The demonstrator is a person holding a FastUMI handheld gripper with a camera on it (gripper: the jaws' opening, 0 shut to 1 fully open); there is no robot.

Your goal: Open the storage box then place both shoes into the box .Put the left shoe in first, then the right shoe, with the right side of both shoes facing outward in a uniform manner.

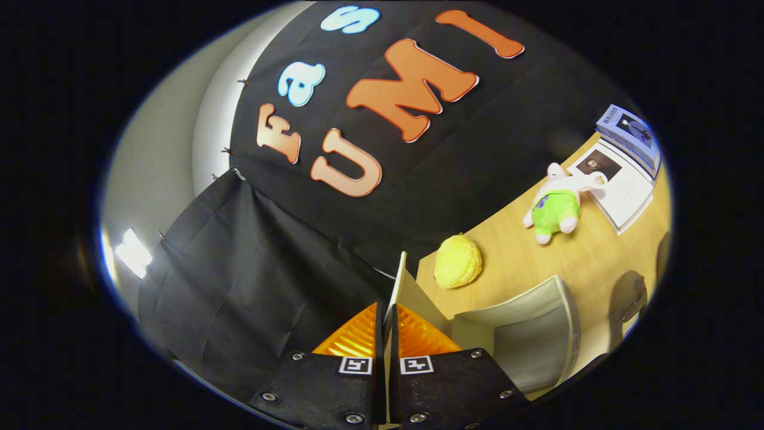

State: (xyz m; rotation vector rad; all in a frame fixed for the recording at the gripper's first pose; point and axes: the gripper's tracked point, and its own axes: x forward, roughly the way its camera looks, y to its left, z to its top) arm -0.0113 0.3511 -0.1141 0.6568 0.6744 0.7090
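Note:
My gripper (385,313) is shut on a thin pale panel (399,280), the lid of the storage box, which I see edge-on as it rises between the two fingers. The view is tilted. Just to the right of the fingers, the pale box (567,310) stands on the wooden table (525,263) with its hollow inside showing. Beyond the box, near the table's far side, are two dark blurred shapes (627,304) that may be the shoes; I cannot tell for sure.
A yellow bumpy ball (458,261) lies just past the lid on the table. Farther off sit a plush toy in green (558,206), an open magazine (624,188) and a blue book (632,134). The black cloth wall (268,257) hangs close ahead.

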